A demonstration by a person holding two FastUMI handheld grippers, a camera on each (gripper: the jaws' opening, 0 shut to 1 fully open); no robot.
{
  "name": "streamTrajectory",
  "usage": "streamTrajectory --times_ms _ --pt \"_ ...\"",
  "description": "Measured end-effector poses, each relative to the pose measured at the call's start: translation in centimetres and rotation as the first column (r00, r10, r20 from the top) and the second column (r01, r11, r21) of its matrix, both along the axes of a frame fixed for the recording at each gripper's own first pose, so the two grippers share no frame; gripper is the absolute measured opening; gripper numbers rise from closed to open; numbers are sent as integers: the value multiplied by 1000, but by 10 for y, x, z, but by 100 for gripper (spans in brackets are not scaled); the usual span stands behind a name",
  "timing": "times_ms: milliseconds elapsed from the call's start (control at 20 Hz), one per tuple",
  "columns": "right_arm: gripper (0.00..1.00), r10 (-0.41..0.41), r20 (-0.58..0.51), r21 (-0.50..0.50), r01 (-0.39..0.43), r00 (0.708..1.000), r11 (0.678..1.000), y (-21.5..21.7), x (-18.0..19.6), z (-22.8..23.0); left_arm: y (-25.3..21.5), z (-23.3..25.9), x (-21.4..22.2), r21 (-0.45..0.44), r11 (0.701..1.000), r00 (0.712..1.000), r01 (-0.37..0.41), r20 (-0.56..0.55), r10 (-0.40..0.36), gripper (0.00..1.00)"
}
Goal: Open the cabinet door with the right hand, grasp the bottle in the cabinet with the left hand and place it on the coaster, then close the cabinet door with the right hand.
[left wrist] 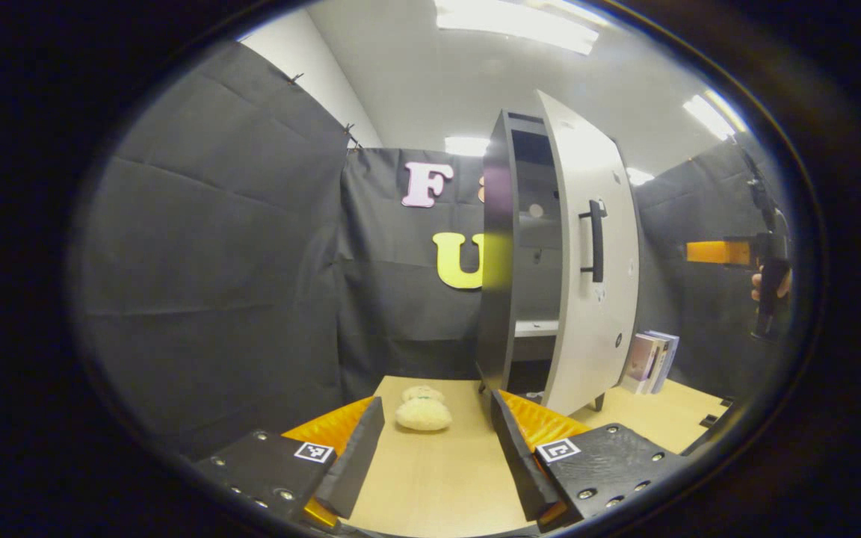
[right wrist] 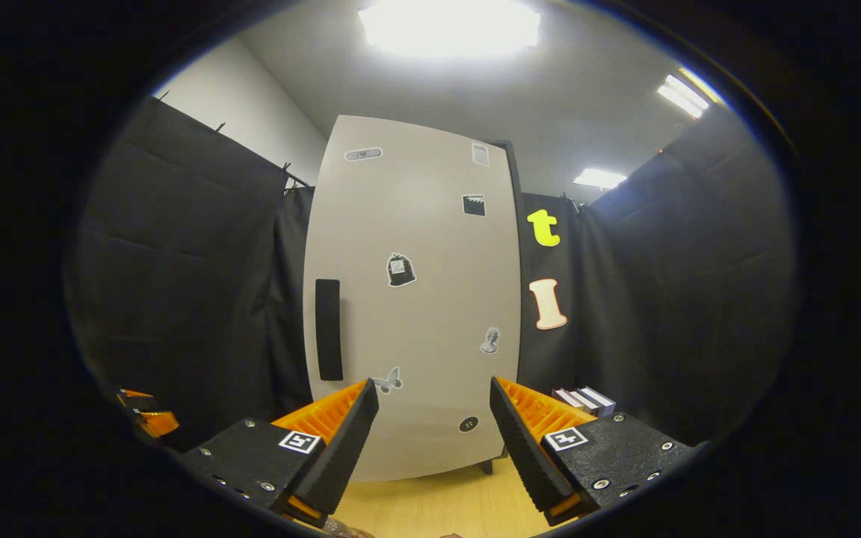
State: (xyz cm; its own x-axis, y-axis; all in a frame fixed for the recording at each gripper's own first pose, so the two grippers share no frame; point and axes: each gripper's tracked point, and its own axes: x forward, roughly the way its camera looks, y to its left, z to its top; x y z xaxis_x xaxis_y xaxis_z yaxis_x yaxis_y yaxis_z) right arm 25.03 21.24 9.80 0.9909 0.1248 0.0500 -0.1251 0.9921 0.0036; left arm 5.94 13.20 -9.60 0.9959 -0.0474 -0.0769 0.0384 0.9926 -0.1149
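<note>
In the left gripper view, the left gripper has its two fingers spread wide with nothing between them, low over the wooden table. A small fluffy toy lies on the table just past the fingers. Behind it stands the cabinet — its door is swung open, black handle facing out. I cannot tell where the bottle is. Some books lean beside the cabinet. Far right, a hand holds the other gripper.

In the right gripper view, the right gripper is spread wide too, holding nothing, close to the door — stickers dot it.

A cream plush toy lies on the wooden table; books stand farther right.
</note>
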Motion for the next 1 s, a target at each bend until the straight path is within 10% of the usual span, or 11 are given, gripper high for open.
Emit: streamTrajectory --times_ms 1000 --pt "93 -72 -58 65 76 996 995 -63 -40 -28 -124 70 -39 53 998 998 30 50 -32 87"
